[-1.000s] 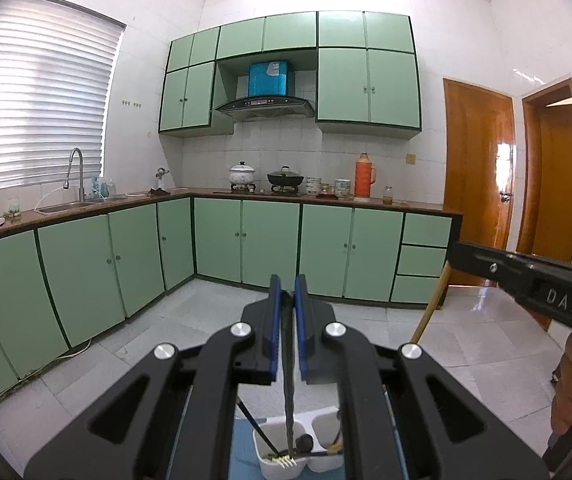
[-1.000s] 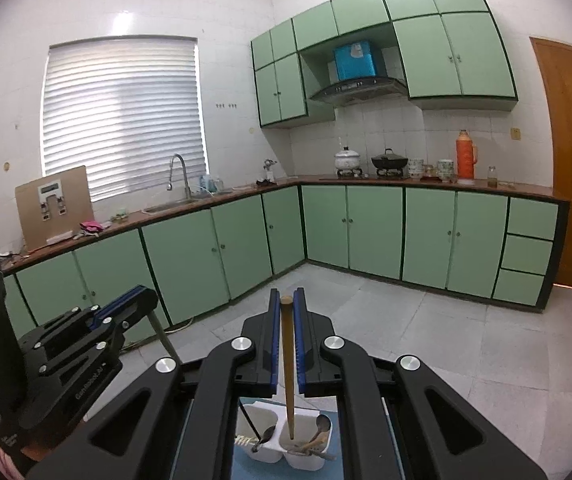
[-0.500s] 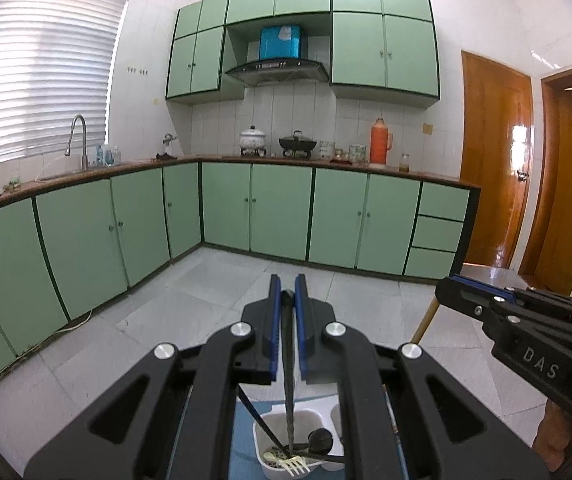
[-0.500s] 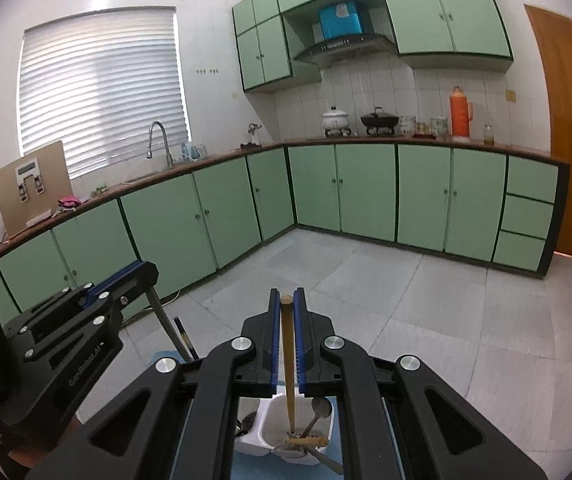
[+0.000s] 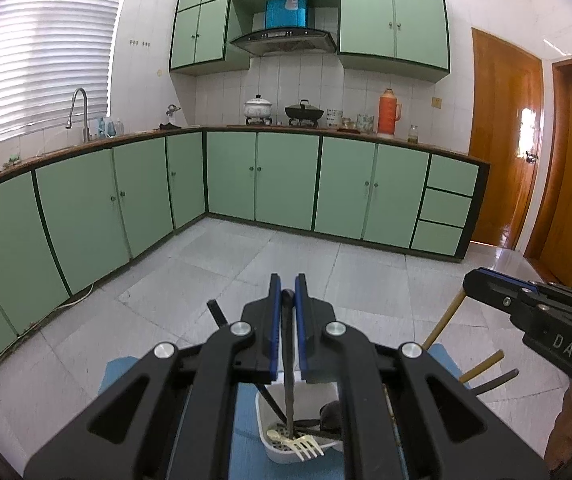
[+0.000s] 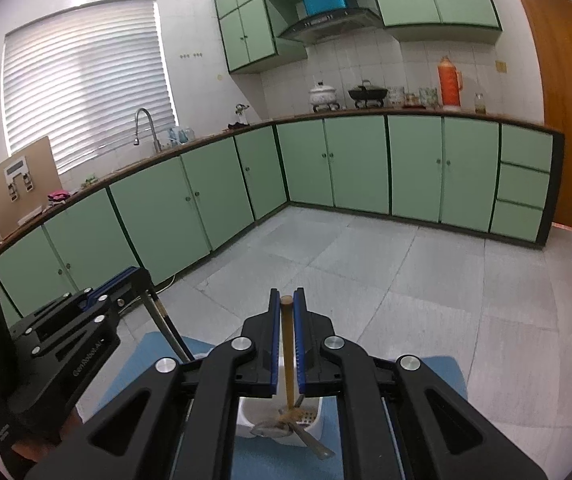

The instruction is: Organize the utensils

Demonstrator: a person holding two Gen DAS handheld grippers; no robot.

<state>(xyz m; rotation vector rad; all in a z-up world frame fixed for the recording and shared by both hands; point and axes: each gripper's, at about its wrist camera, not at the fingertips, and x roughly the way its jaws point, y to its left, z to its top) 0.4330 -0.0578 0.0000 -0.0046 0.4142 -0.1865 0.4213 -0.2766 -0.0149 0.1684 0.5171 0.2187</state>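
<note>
In the left wrist view my left gripper (image 5: 287,285) is shut on a thin dark utensil (image 5: 289,360). It hangs down into a white holder (image 5: 281,455), where a pale fork (image 5: 306,447) and dark spoons lie. My right gripper (image 6: 287,298) is shut on a wooden-handled utensil (image 6: 287,360). That utensil's lower end sits in the holder's other compartment (image 6: 314,426), beside a metal spoon (image 6: 269,429). Each gripper also shows in the other's view: the right gripper (image 5: 476,280) with its wooden handle (image 5: 444,324), the left gripper (image 6: 137,276) with its dark handle (image 6: 165,330).
The holder stands on a blue mat (image 6: 440,376). Two more handles, one wooden (image 5: 482,366) and one dark (image 5: 498,379), stick up at the right. Beyond lie a tiled floor (image 5: 245,264), green cabinets (image 5: 286,180) and a wooden door (image 5: 502,140).
Both grippers have sunk toward the holder and tipped further down. The dark utensil and the wooden one now reach deeper into their compartments. Both grips stay shut.
</note>
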